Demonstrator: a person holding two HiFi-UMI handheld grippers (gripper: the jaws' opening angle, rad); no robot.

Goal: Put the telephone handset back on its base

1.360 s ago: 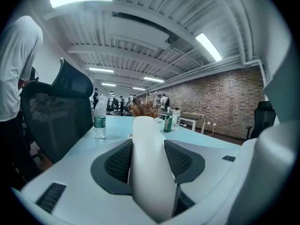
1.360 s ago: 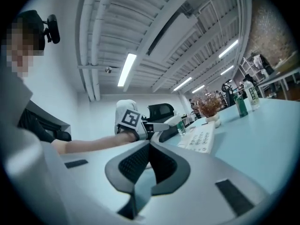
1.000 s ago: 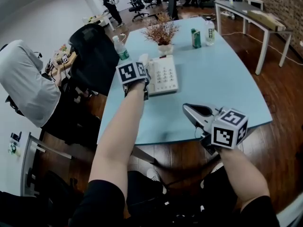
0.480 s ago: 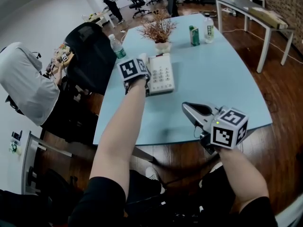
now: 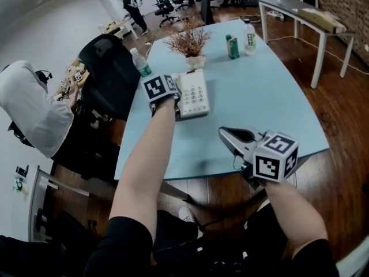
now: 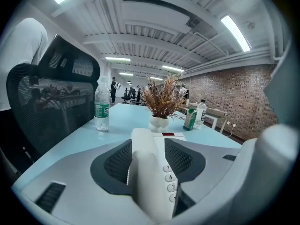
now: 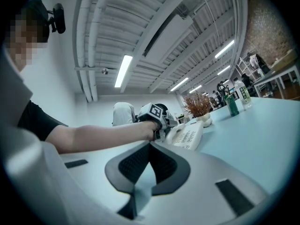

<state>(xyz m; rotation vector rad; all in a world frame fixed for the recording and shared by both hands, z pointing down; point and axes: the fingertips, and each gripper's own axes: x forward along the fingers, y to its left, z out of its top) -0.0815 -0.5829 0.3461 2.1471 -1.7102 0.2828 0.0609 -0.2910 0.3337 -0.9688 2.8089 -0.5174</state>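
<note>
I read left gripper (image 6: 148, 161) clamped on handset (image 6: 140, 142) at base (image 5: 196, 94); head view hides that grip. My right gripper (image 7: 150, 146) closed, empty.

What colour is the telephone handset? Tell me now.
White; the handset shows best in the left gripper view.

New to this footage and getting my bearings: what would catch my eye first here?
The left gripper stands out, its jaws shut on the white handset beside the keypad of the telephone base on the pale blue table. Nearer, the right gripper hovers shut and empty near the table's front edge.
</note>
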